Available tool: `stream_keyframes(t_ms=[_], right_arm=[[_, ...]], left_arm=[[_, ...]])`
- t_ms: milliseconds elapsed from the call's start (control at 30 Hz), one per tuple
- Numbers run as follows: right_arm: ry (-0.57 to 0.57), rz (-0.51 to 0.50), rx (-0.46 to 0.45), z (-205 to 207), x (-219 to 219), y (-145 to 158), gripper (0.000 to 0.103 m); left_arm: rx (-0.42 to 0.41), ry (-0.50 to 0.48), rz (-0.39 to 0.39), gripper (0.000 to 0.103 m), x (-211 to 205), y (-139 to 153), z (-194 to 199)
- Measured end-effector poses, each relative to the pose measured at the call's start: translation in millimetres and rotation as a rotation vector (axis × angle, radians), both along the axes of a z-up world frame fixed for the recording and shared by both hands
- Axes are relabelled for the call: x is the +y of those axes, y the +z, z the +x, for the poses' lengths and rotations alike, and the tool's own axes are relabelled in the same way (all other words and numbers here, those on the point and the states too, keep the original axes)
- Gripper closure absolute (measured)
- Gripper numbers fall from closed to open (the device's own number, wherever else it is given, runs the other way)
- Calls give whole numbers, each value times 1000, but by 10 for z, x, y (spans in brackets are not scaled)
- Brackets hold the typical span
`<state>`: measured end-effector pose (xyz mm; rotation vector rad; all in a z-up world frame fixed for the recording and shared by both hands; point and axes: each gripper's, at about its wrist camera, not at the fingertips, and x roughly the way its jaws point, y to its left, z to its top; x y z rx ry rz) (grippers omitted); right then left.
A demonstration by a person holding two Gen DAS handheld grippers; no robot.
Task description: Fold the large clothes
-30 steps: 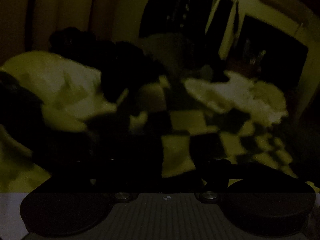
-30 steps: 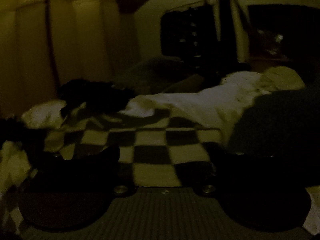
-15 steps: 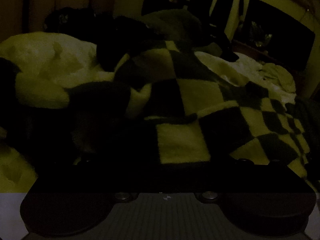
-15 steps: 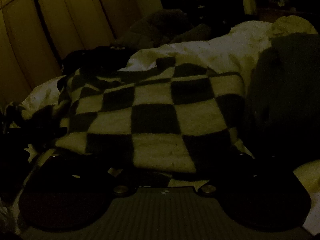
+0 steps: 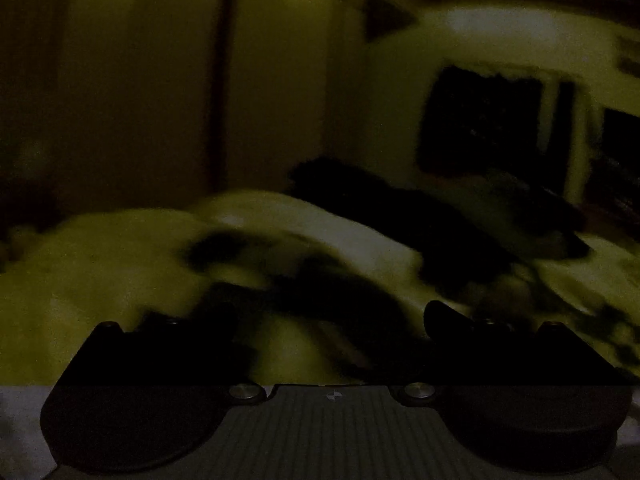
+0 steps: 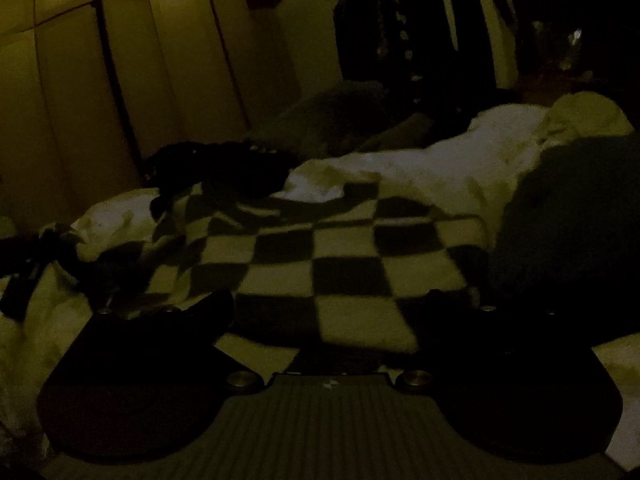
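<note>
Left wrist view is dim and smeared by motion blur. The left tongs (image 5: pixel 332 320) stand with their two dark fingers well apart, one low on the left (image 5: pixel 160 344) and one low on the right (image 5: pixel 472 328), and nothing clear is pinched between them. Beyond them lies pale bedding (image 5: pixel 120 264) on a bed, with dark patches across it that may be the checkered blanket (image 5: pixel 580 320), too blurred to be sure. A black heap of clothing (image 5: pixel 400 216) lies farther back, and a tall wardrobe (image 5: pixel 140 100) stands behind. Right wrist view is sharper. The right tongs (image 6: pixel 332 312) are spread wide, the left finger (image 6: pixel 208 312) and the right finger (image 6: pixel 452 304) resting over the near edge of the checkered blanket (image 6: pixel 328 256), which is spread flat across the bed just ahead and runs under the gap; whether the fingers touch it cannot be told. A white duvet (image 6: pixel 420 168) lies bunched behind the blanket, a dark garment (image 6: pixel 572 224) sits to its right, touching its edge, and a black heap of clothing (image 6: pixel 216 168) lies at its far left corner. Panelled wardrobe doors (image 6: pixel 120 80) rise at the left.
</note>
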<state>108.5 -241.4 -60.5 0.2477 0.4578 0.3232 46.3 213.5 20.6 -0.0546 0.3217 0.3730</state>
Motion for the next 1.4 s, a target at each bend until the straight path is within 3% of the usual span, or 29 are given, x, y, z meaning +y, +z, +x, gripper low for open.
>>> stream_keyframes(t_ms=[133, 233, 300, 400, 467, 533, 600, 733, 767, 800, 867, 1000, 1033, 1067, 1100, 1133, 1233, 1400], right_arm=[[16, -7, 17, 6, 81, -31, 1], [17, -3, 27, 10, 92, -52, 1], [15, 10, 42, 22, 81, -74, 1], [10, 39, 85, 62, 51, -130, 1], [5, 51, 106, 84, 40, -167, 1], [4, 51, 113, 92, 43, -186, 1], [6, 40, 116, 96, 61, -199, 1], [5, 21, 113, 85, 88, -206, 1], [5, 21, 111, 82, 88, -205, 1], [5, 23, 112, 86, 82, -204, 1], [5, 29, 113, 89, 73, -207, 1], [4, 35, 113, 82, 64, -199, 1], [4, 38, 111, 76, 60, -192, 1], [4, 40, 110, 76, 56, -189, 1], [4, 43, 110, 77, 51, -186, 1], [5, 45, 112, 77, 46, -187, 1], [5, 53, 117, 72, 27, -192, 1], [7, 49, 129, 82, 38, -209, 1]], left_arm=[[16, 164, 15, 0, 455, -30, -160], [10, 266, -55, 0, 803, -107, -212], [24, 279, -126, 0, 984, -155, -199], [36, 291, -165, 0, 1086, -275, -155], [53, 224, -195, 0, 1060, -344, -111], [69, 212, -133, 0, 930, -331, -102], [67, 211, -58, 12, 795, -283, -116], [5, 193, -89, 29, 733, -81, -278], [-22, 171, -92, 62, 722, -15, -316], [-39, 156, -81, 54, 682, 61, -355], [-45, 135, -25, 55, 564, 187, -374], [-83, 40, -134, 54, 543, 362, -361], [-90, 50, -115, 54, 518, 381, -339], [-86, 71, -75, 46, 496, 380, -304], [-74, 93, -31, 13, 488, 365, -260], [-55, 117, -11, 0, 507, 339, -229], [-30, 131, -73, 0, 678, 186, -195], [103, 137, -126, 0, 856, -159, -26]])
